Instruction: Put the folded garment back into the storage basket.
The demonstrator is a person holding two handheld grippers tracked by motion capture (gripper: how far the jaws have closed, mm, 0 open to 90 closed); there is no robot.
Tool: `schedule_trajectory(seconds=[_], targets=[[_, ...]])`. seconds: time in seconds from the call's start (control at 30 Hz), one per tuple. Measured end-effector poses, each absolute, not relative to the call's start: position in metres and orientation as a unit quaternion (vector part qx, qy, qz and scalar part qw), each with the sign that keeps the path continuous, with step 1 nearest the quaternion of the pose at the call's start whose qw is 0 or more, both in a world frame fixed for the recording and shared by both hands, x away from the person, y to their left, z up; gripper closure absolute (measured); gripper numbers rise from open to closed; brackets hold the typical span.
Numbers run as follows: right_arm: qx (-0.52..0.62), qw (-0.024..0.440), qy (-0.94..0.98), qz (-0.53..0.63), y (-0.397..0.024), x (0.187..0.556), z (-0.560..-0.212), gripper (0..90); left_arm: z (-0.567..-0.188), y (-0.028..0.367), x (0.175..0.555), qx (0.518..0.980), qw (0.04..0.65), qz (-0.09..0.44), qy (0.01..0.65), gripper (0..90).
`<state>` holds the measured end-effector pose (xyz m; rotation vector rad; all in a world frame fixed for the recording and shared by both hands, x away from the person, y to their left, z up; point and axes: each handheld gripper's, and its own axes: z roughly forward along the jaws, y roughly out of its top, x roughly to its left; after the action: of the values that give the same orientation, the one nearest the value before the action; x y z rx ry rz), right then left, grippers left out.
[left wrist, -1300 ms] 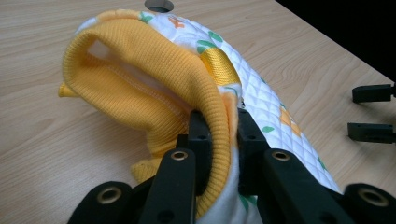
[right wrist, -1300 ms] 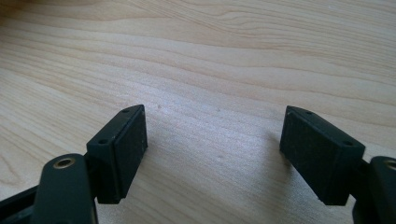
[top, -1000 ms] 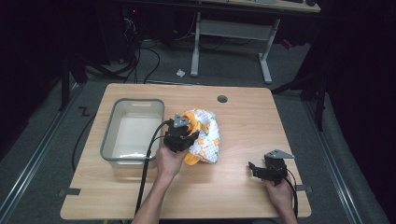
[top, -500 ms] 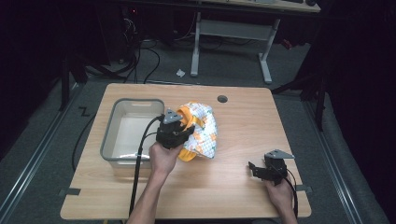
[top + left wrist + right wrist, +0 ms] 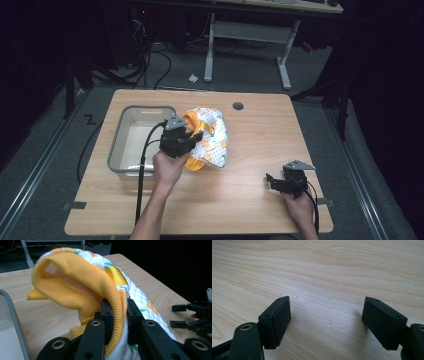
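The left gripper (image 5: 192, 138) is clamped on the yellow knitted cuff of a small quilted white garment printed with orange and green shapes (image 5: 212, 137). In the left gripper view its two black jaws pinch a fold of that ribbed yellow edge (image 5: 117, 305) between them, closed tight with only the cloth in the gap. The garment is lifted at the gripped end and bunched up, with its far part draped down onto the light wooden table (image 5: 260, 125), just to the right of the clear, shallow plastic tub (image 5: 119, 145). The tub sits on the left half of the table; the garment lies close beside its right wall, though I cannot tell whether they touch.

The right gripper (image 5: 274, 182) sits low over the near right part of the table, well apart from the garment. In the right gripper view its jaws stand wide apart over bare wood (image 5: 324, 277), with nothing between them.
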<state>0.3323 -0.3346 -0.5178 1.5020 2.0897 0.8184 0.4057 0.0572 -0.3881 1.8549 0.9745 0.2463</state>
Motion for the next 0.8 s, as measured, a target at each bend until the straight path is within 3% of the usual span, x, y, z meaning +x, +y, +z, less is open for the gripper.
schedule_trajectory(seconds=[0.8], targets=[[0.543,0.218,0.755,0.295,-0.335,0.332,-0.518,23.2,-0.374,0.089,0.405,0.751,0.507,0.104,0.410,80.0]])
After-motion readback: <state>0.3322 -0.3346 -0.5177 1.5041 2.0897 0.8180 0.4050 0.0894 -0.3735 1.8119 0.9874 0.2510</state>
